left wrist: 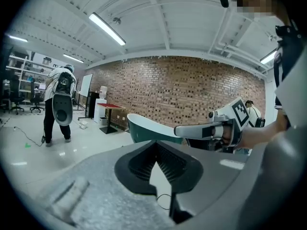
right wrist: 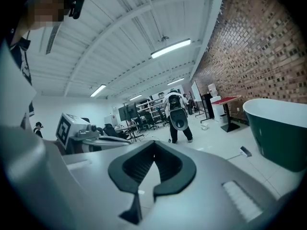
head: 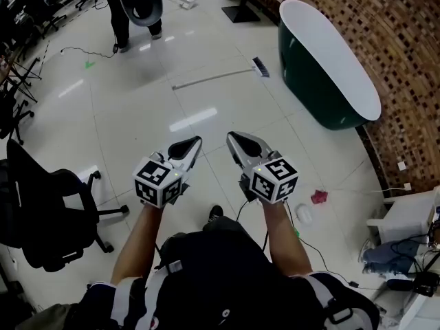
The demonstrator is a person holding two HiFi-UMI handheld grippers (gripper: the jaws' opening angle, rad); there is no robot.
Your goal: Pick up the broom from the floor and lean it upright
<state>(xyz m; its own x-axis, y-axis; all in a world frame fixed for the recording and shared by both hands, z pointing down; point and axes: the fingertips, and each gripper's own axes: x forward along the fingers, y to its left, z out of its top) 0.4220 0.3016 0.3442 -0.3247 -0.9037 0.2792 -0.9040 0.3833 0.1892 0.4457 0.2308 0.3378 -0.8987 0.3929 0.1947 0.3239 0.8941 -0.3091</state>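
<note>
The broom (head: 218, 78) lies flat on the white tiled floor, far ahead of me, its dark brush head (head: 260, 67) close to the green bathtub (head: 323, 74). In the right gripper view the broom (right wrist: 242, 152) shows small at the right, on the floor. My left gripper (head: 196, 141) and right gripper (head: 232, 138) are held side by side at waist height, well short of the broom. Both point forward, jaws together, with nothing between them. The left gripper (left wrist: 156, 143) and the right gripper (right wrist: 154, 143) show closed tips in their own views.
A person (head: 134, 5) with a backpack stands at the far left of the floor. A black office chair (head: 48, 205) is at my left. A brick wall (head: 405, 60) runs behind the tub. A red rag (head: 319, 197) and cables lie at the right.
</note>
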